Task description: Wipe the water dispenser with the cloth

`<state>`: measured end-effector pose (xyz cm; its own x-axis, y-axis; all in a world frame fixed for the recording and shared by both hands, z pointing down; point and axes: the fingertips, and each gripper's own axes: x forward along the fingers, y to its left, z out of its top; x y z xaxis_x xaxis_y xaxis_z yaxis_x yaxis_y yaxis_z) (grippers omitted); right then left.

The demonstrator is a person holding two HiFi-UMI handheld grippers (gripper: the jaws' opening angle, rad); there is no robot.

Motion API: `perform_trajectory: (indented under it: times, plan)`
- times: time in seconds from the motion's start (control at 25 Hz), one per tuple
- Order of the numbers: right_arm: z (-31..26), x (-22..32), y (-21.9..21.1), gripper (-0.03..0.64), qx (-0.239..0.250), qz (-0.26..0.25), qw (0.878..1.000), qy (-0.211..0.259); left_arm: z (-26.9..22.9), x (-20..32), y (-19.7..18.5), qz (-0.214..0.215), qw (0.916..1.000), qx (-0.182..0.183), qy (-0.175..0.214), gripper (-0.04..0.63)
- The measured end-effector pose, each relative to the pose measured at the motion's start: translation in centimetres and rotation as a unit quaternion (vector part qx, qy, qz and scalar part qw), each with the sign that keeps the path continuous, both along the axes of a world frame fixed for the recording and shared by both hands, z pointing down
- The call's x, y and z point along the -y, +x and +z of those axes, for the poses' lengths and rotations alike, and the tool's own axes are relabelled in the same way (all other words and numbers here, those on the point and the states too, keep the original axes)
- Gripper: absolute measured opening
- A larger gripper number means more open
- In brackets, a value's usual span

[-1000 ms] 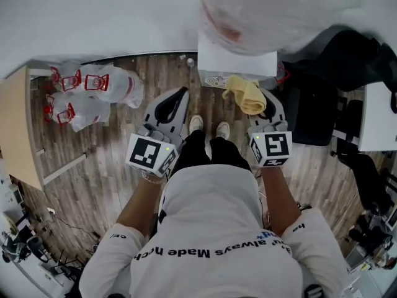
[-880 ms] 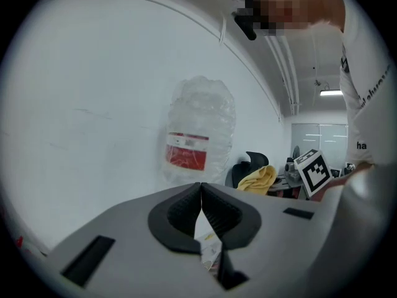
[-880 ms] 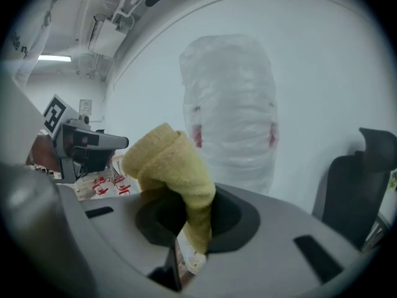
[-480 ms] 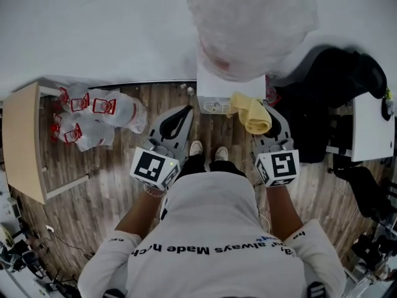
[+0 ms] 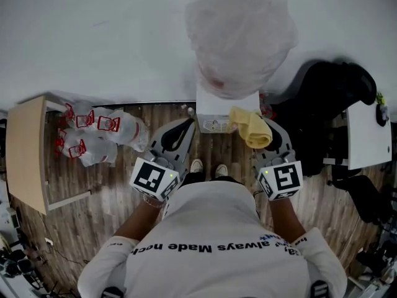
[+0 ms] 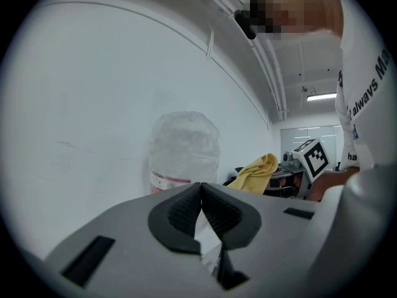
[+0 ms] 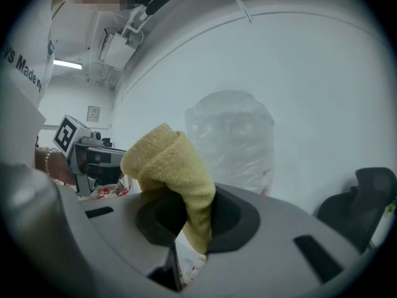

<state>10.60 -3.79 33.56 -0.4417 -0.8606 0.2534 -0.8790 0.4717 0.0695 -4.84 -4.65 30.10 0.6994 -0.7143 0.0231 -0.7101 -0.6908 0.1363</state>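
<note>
The water dispenser (image 5: pixel 218 107) is a white box against the wall, topped by a big bottle wrapped in clear plastic (image 5: pixel 240 37) (image 6: pixel 185 149) (image 7: pixel 232 138). My right gripper (image 5: pixel 262 128) (image 7: pixel 195 219) is shut on a yellow cloth (image 5: pixel 250 125) (image 7: pixel 170 169), which bunches up above the jaws just right of the dispenser's front. The cloth (image 6: pixel 255 172) also shows in the left gripper view. My left gripper (image 5: pixel 185 125) (image 6: pixel 201 210) is shut with nothing in it, just left of the dispenser's base.
Plastic bags with red print (image 5: pixel 99 135) lie on the wood floor at the left, beside a light wooden board (image 5: pixel 25 151). A black chair (image 5: pixel 325 101) and a white table edge (image 5: pixel 366 135) stand at the right. A white wall runs behind the dispenser.
Both grippers have moved forward toward the dispenser, the cloth still held in the right one. The head view has risen, so more of the wrapped bottle shows.
</note>
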Motion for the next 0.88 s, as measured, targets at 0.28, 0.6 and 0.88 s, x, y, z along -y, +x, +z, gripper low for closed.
perform_trajectory:
  times: [0.28, 0.6, 0.88]
  plan:
    - [-2.8, -0.6, 0.0, 0.067, 0.005, -0.004, 1.0, 0.011, -2.6, -0.7, 0.7, 0.01, 0.9998, -0.014, 0.011, 0.02]
    - [-5.0, -0.1, 0.0, 0.067, 0.01, -0.008, 1.0, 0.026, -4.6, 0.0, 0.2, -0.001, 0.9993, -0.027, 0.025, 0.018]
    - [-5.4, 0.1, 0.1, 0.066, 0.01, -0.01, 0.999, 0.03, -5.2, 0.2, 0.5, 0.0, 0.9991, -0.029, 0.03, 0.018]
